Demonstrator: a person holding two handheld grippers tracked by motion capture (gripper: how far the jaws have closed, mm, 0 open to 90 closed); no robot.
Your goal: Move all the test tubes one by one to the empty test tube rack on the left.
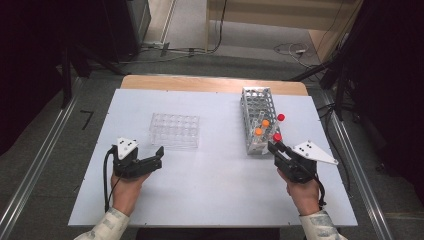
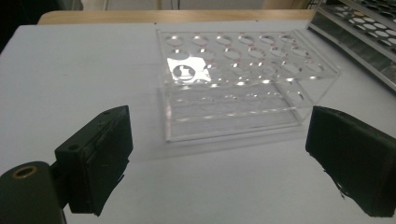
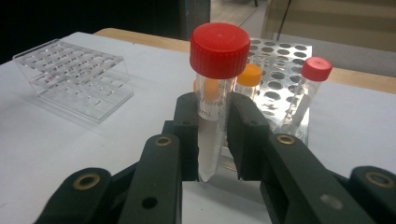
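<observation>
The room was dim around the edges, with cables on the grey floor beyond a white table (image 1: 215, 200) that carried everything I was working with. In my right tongs (image 3: 215, 140) I had a red-capped tube (image 3: 215, 93) clamped just below its cap, upright, its pointed tip hanging free above the table, just in front of the metal rack (image 1: 257, 107). That rack held two orange-capped tubes (image 1: 262, 127) and another red-capped one (image 1: 281, 117) leaning at its right side. My left tongs (image 2: 215, 163) stood wide apart and held nothing, facing the clear rack (image 2: 243, 88), which sat empty just ahead of them, near the middle of the table and well apart from the metal one. I judged the tube to be light and stiff, a thin clear plastic with a smooth, slippery wall, so the pads could let it slide or swing if I squeezed too gently, while a hard squeeze seemed unlikely to crack it. The grip high on the body, under the ribbed cap, looked the sensible place: the cap's rim would stop it dropping through, and the tapered lower end stayed clear for feeding into a hole. The clear rack looked light as well, apt to skid on the smooth table if the tube caught its edge.
</observation>
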